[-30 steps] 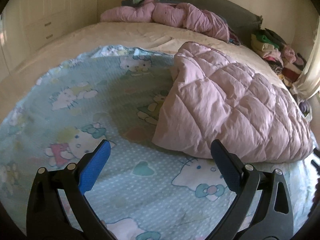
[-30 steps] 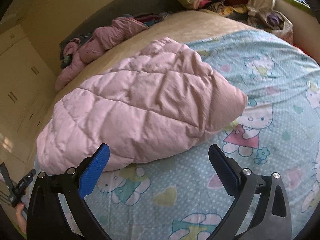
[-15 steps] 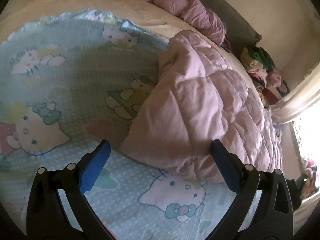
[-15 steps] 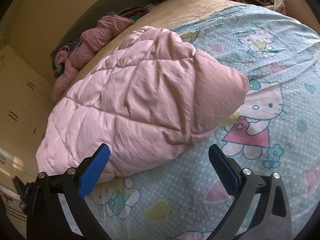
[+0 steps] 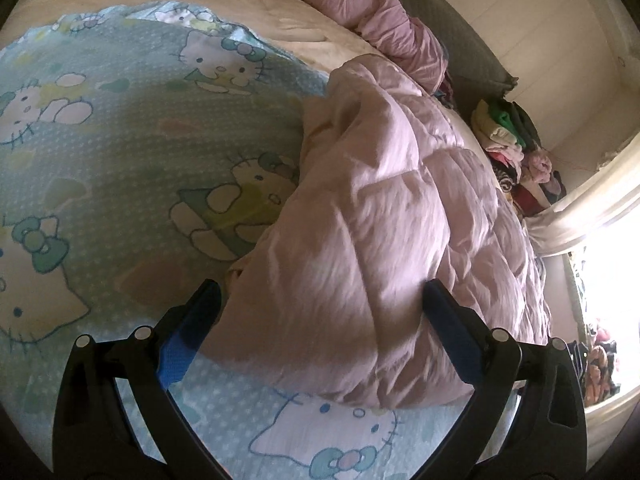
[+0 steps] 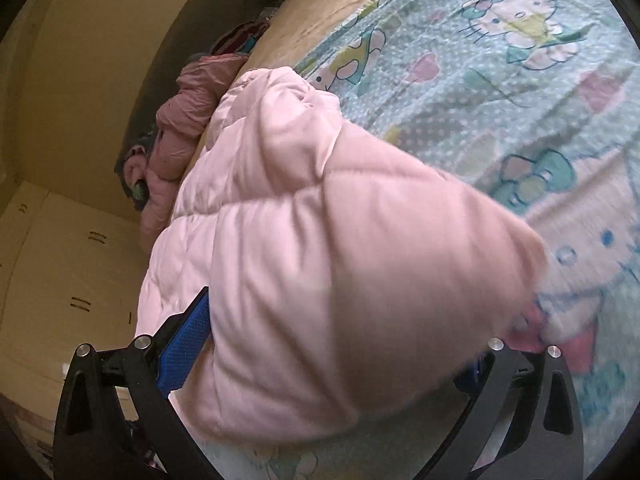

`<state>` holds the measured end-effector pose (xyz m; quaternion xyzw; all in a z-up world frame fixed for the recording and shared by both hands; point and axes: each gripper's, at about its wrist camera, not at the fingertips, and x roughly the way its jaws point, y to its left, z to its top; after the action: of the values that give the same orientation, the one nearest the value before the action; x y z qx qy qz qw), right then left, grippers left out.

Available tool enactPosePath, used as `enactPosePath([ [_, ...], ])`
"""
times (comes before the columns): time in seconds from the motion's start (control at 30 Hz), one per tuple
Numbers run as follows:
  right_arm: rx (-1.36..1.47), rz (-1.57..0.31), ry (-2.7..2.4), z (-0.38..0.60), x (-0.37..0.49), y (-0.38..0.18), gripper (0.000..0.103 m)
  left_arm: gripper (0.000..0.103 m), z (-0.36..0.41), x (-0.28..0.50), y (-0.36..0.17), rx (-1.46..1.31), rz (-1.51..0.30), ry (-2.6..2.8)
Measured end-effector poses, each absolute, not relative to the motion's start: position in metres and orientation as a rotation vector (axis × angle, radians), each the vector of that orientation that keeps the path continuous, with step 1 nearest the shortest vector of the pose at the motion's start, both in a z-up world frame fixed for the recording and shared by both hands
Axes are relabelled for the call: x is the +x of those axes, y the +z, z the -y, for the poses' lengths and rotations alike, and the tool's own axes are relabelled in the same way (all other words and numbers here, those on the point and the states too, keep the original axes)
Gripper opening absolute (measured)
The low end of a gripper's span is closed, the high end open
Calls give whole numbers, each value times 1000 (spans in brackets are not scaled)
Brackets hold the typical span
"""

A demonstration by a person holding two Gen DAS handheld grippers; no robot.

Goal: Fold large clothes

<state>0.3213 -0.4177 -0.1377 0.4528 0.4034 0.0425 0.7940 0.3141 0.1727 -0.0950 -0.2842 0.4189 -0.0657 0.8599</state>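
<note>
A pale pink quilted puffer coat [image 5: 400,208] lies folded in a thick bundle on the cartoon-cat bed sheet [image 5: 100,152]. My left gripper [image 5: 320,312] is open, its blue-padded jaws astride the coat's near edge. In the right wrist view the same coat [image 6: 320,248] fills the middle. My right gripper [image 6: 340,344] is open, with the coat's bulging end between its jaws. The right jaw's pad is mostly hidden behind the fabric.
A second, crumpled pink coat [image 5: 372,20] lies by the dark headboard [image 5: 472,56]. A pile of folded clothes [image 5: 516,148] sits at the far bed corner near the curtain. Cream wardrobes [image 6: 52,280] stand beside the bed. The sheet [image 6: 500,60] spreads to the right.
Both grippers have moved in close to the pink coat, from hovering short of it to straddling its edges. Both jaws stay open.
</note>
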Motion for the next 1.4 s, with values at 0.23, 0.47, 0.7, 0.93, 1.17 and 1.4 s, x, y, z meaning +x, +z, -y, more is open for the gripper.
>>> enactPosePath([
  [0.23, 927, -865, 127, 416, 336, -137, 99, 95, -173, 326, -100, -624, -880, -154],
  [0.47, 853, -847, 160, 408, 337, -135, 86, 95, -171, 335, -105, -659, -876, -150],
  [0.7, 747, -844, 164, 391, 333, -125, 69, 95, -162, 338, -101, -639, -865, -124],
  [0.93, 643, -846, 181, 369, 324, -114, 61, 71, -159, 334, -90, -592, -827, -141],
  [1.17, 599, -850, 219, 360, 299, -105, 53, 46, -149, 325, -66, -494, -802, -158],
  [1.4, 590, -868, 237, 360, 279, -99, 51, 43, -145, 302, -57, -451, -795, -155],
])
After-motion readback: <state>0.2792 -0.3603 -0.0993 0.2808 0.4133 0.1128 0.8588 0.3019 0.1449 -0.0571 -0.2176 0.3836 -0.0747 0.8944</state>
